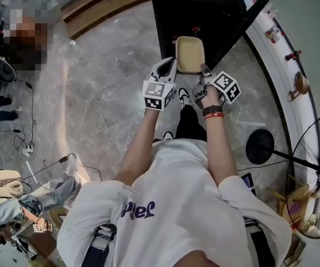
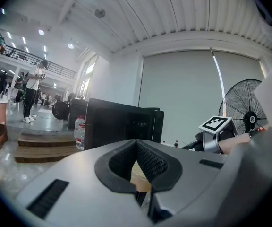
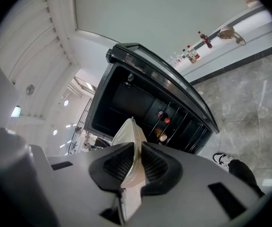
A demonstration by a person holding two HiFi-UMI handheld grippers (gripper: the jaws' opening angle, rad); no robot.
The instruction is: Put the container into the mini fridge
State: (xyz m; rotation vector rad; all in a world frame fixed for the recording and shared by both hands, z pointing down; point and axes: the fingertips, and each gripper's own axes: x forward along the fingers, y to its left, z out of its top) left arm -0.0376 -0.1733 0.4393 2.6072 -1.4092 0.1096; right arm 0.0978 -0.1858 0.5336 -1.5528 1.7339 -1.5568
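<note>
Left tongs (image 1: 170,67) are clamped on the container's (image 1: 190,54) left rim, and the right tongs (image 1: 205,74) grip its near right corner. In each gripper view the pads press on the thin edge. The container hangs in the air between them, above the floor (image 1: 104,93) and just before the mini fridge (image 1: 196,10), whose dark front stands open ahead. Its door (image 1: 248,24) is swung out to the right, with small bottles (image 3: 163,122) in its racks. Bare floor spreads to the left, and a fan (image 1: 318,177) stands well off on the right.
</note>
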